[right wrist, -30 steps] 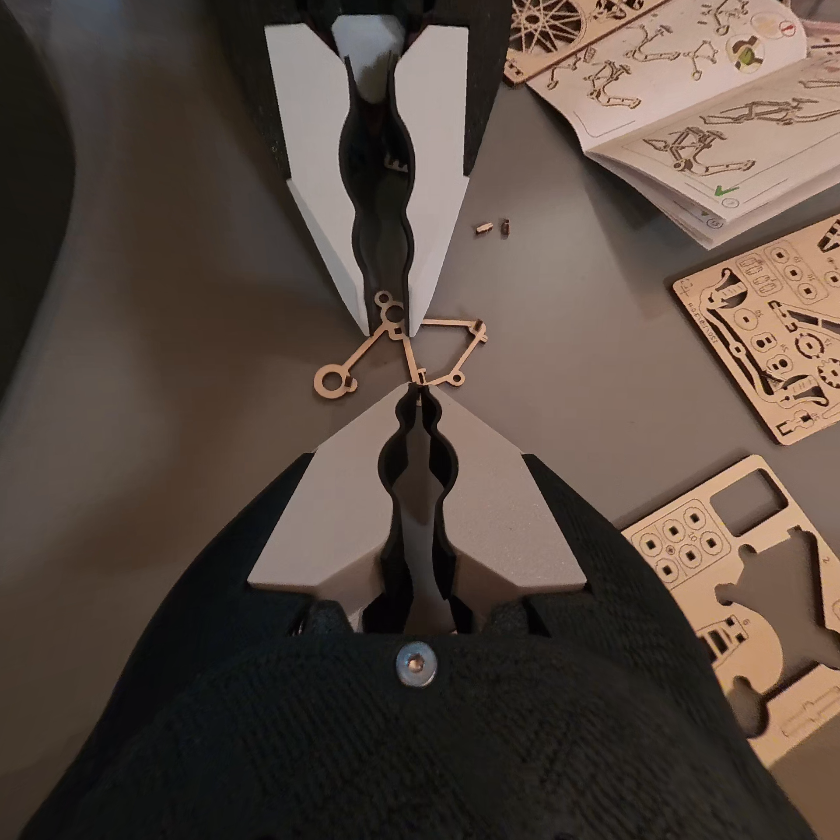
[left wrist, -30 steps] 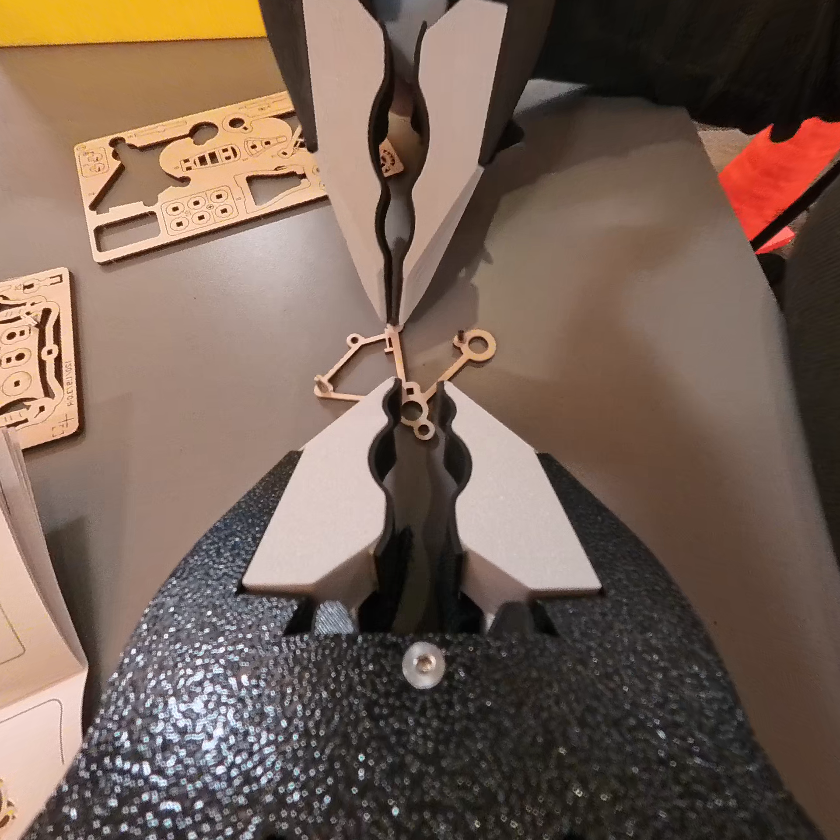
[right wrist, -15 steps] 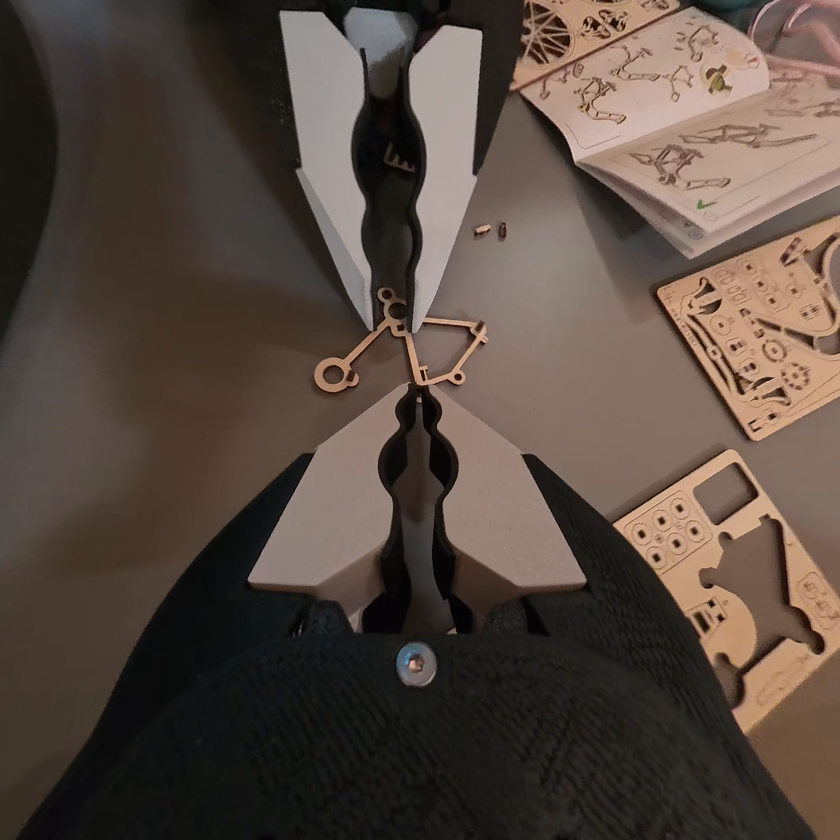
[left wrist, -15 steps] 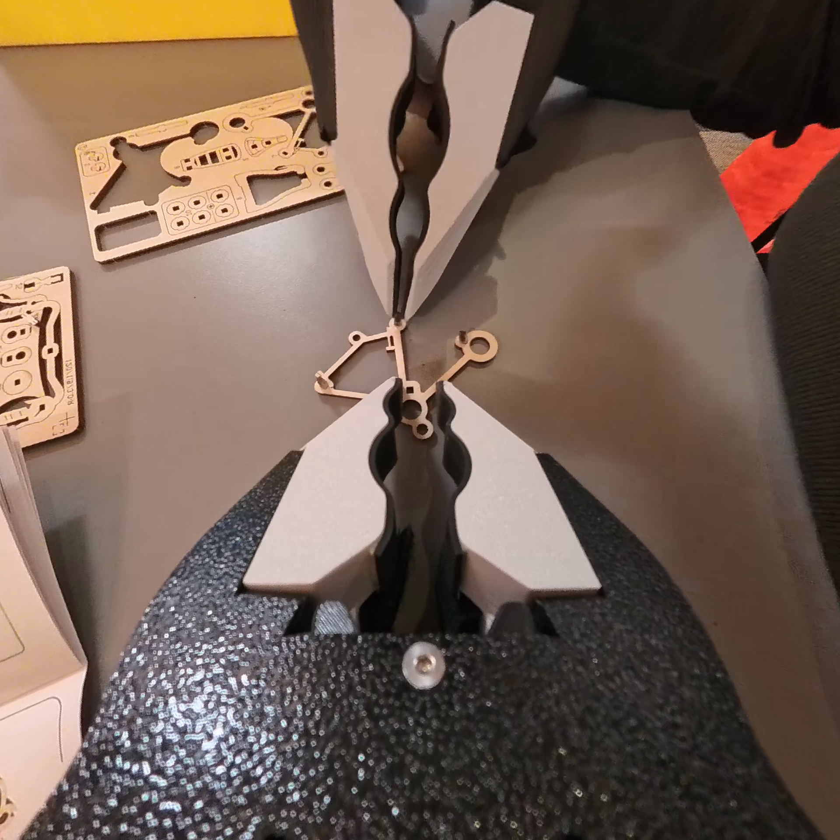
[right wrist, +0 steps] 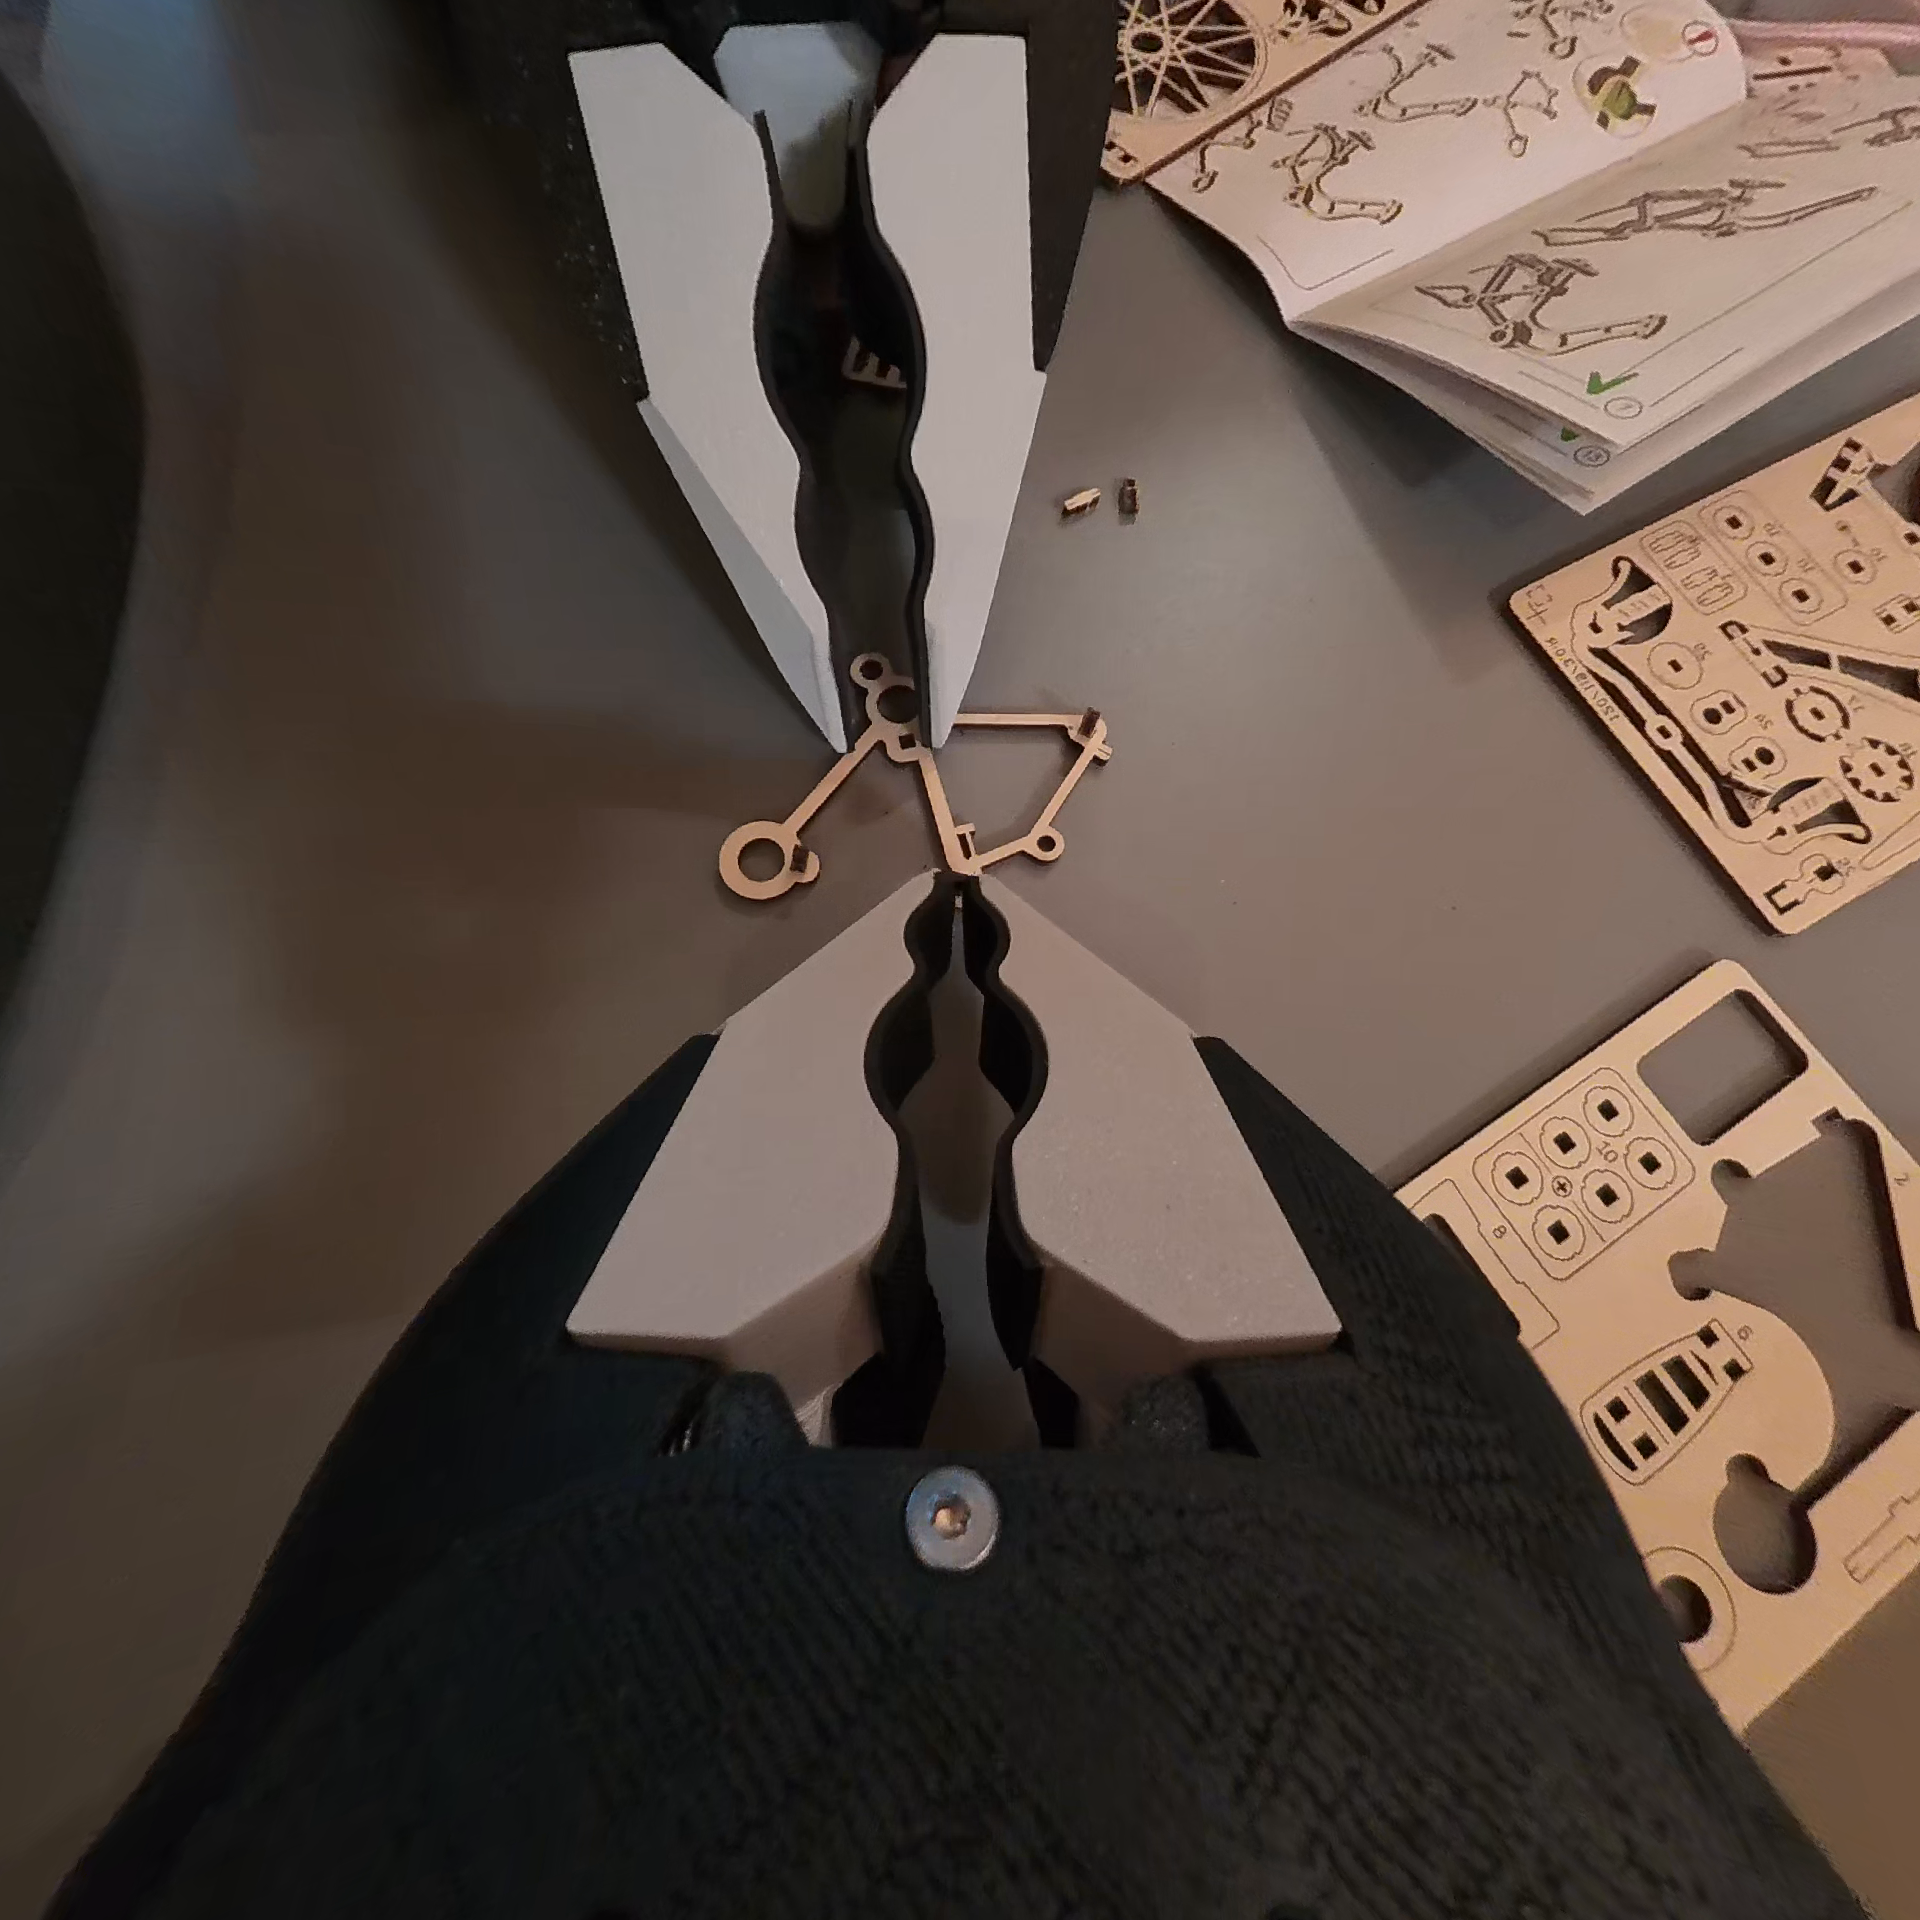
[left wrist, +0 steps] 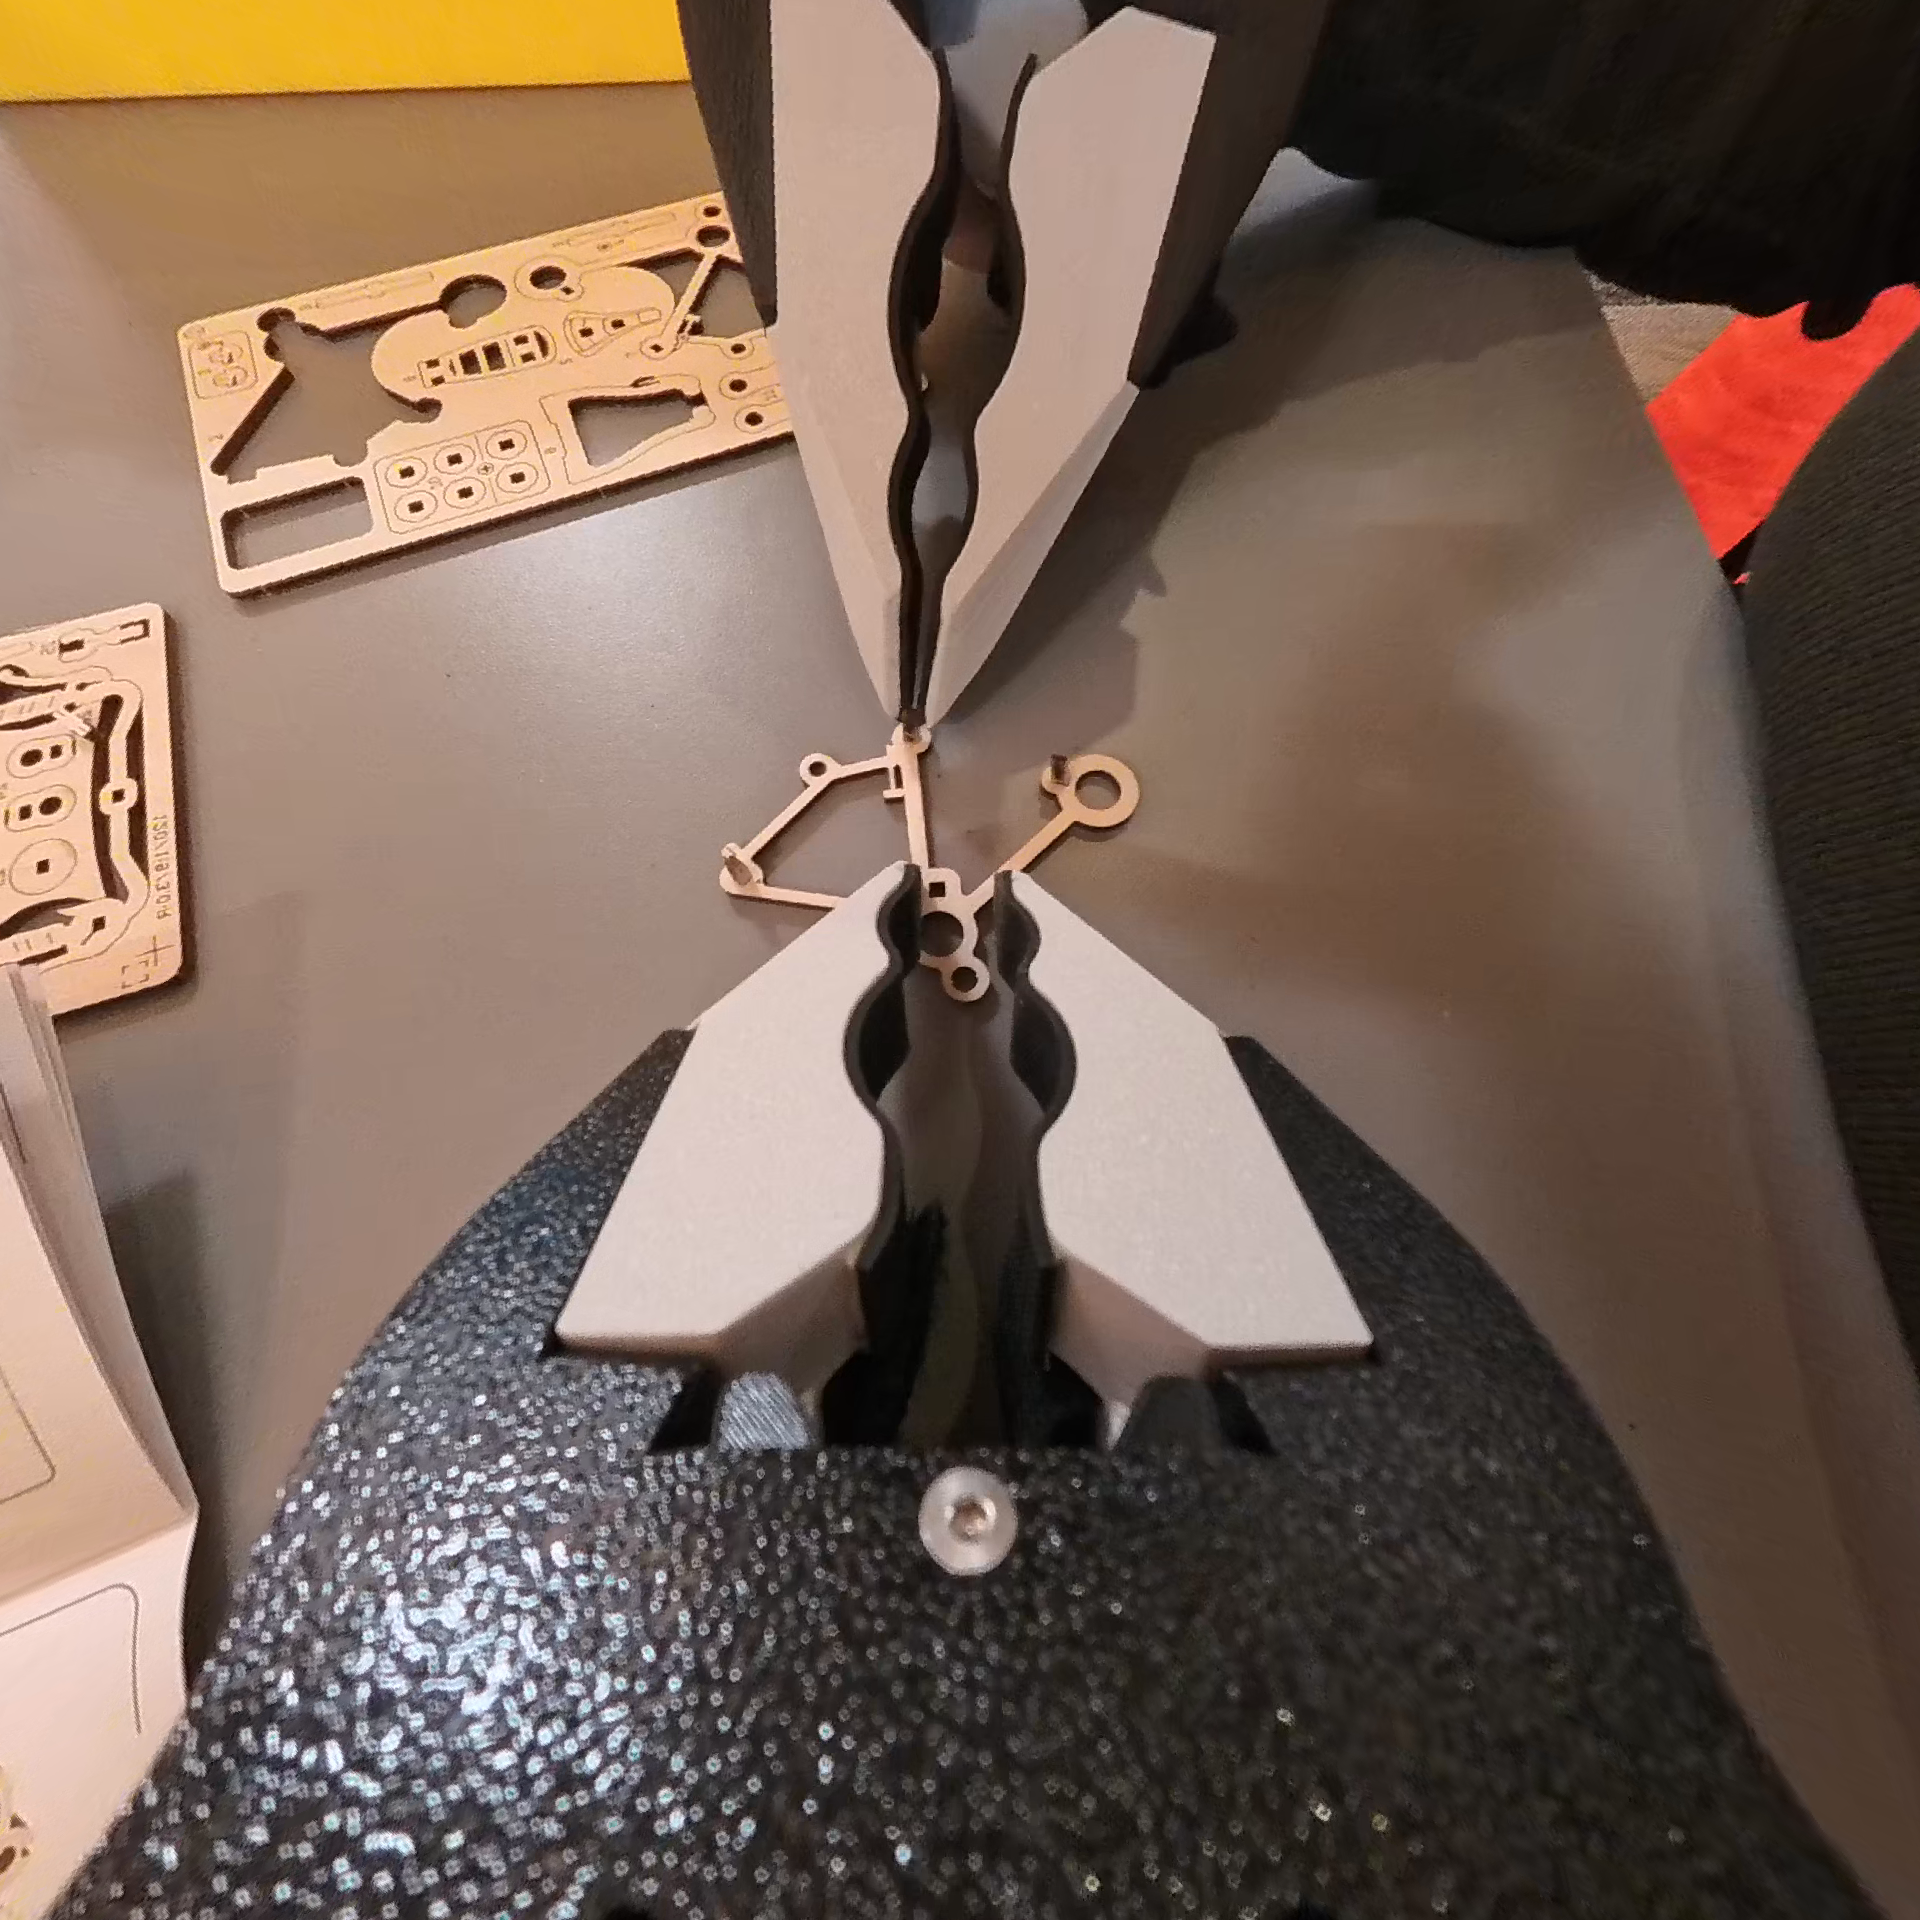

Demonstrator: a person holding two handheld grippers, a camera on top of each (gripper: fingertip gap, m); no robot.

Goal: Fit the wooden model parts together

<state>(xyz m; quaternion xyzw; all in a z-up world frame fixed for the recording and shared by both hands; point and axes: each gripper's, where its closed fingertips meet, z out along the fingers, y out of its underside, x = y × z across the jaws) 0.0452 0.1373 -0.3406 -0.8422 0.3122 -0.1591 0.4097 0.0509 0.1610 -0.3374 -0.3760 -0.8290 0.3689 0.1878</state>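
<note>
A thin wooden frame part (left wrist: 917, 812) with rings and bars lies flat on the grey table. My left gripper (left wrist: 951, 904) is shut on its round hub, one pad on each side. The right wrist view shows this grip from the far side (right wrist: 885, 738). My right gripper (right wrist: 956, 883) is shut on a small wooden peg (left wrist: 912, 724). It holds the peg tip down on the frame's (right wrist: 935, 812) far corner. In the left wrist view the right gripper (left wrist: 914, 717) comes down from the top. Two other pegs stand in the frame.
Punched wooden sheets lie at the left (left wrist: 468, 416) (left wrist: 83, 810) and in the right wrist view at the right (right wrist: 1766, 675) (right wrist: 1714, 1299). An open instruction booklet (right wrist: 1558, 208) lies at the back right. Two loose pegs (right wrist: 1101, 501) lie beside the left gripper. My left and right fingertips are right by each other.
My right gripper has swung a little to the side while its tip stays at the frame's corner. The frame and my left gripper have not moved.
</note>
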